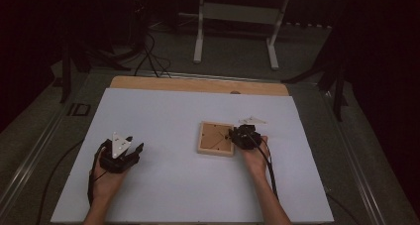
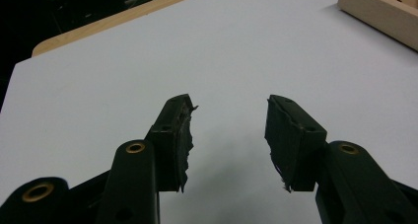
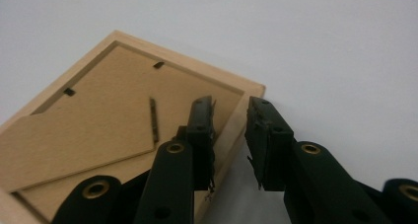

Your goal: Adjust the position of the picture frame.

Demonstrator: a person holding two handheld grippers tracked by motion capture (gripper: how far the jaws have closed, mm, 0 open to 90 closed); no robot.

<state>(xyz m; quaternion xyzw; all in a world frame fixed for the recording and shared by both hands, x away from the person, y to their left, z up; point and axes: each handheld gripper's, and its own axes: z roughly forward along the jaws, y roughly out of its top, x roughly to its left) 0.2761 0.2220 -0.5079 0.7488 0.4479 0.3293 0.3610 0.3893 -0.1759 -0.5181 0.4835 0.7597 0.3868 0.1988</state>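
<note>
Your right tool (image 3: 229, 135) straddles the near rim of the square light-wood picture frame (image 3: 123, 100), lying face down on the desk (image 1: 163, 185), jaws apart, not pinching. The frame looks light, stiff, glass-fragile: grip that rim. Left tool (image 2: 229, 135) open, empty.

In the right gripper view, the wooden picture frame (image 3: 123, 135) lies face down and runs out past the left and bottom edges; the black fingers (image 3: 202, 140) cover part of its near rail. In the left gripper view, one corner of that frame (image 2: 379, 14) shows, cut off by the top and right edges. In the high view, the right gripper (image 1: 243, 136) hides the frame's right rail, and a small pale object (image 1: 252, 120) on the bench (image 1: 173, 185) beyond is too small to identify.
</note>
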